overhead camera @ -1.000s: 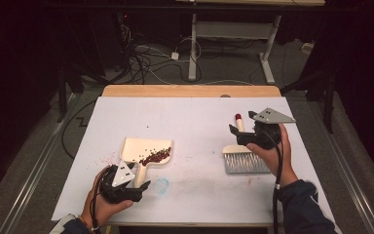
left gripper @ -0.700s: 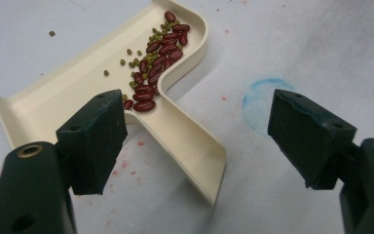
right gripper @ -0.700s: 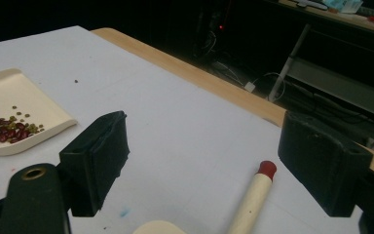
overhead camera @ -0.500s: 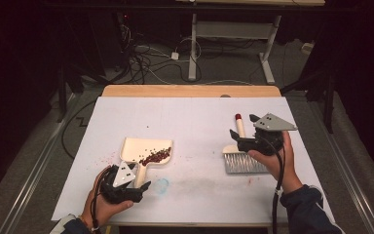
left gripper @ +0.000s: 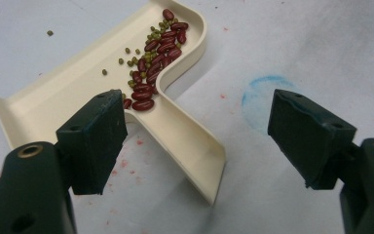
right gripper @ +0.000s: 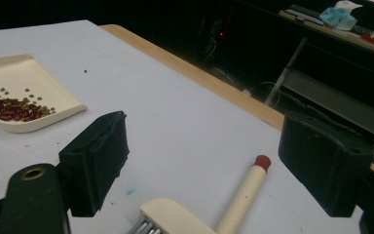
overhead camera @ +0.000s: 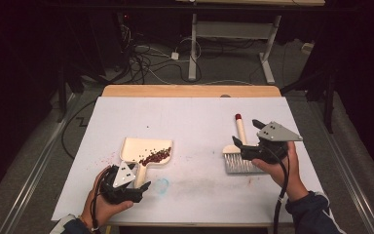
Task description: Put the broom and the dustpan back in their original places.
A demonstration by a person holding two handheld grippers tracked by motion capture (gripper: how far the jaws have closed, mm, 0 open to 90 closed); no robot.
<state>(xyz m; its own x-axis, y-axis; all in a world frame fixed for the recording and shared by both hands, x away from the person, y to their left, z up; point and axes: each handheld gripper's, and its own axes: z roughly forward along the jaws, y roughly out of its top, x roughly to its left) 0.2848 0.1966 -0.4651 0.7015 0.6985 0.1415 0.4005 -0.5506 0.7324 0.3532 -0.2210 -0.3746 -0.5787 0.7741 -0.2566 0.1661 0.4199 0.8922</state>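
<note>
— Dustpan (overhead camera: pixel 147 150) first: where does it sit against your left tool (overhead camera: pixel 141 187)?

— Its cream handle runs between my left tool's spread jaws, and in the left gripper view neither pad touches it. So that tool is open and grips nothing. The pan lies flat on the desk (overhead camera: pixel 190 117), toward the near-left part, its handle pointing at the near edge.

— What is in the pan?

— A heap of red beans (left gripper: pixel 156 53) banked against the back wall by the handle, with small green beans (left gripper: pixel 132 61) strewn around them. One green bean lies outside the pan on the white sheet.

— And your right tool (overhead camera: pixel 246 134)?

— Also open, jaws wide apart, holding nothing. It hovers over the brush (overhead camera: pixel 240 146), which lies on the right side of the desk. The brush's pale handle with its red tip (right gripper: pixel 262 162) points at the far edge, and the bristles face the near edge.

— Anything else on the sheet?

— A faint blue ring (left gripper: pixel 268 92) just right of the dustpan handle, plus red specks near it. The desk's wooden strip (overhead camera: pixel 190 90) shows along the far edge.
</note>
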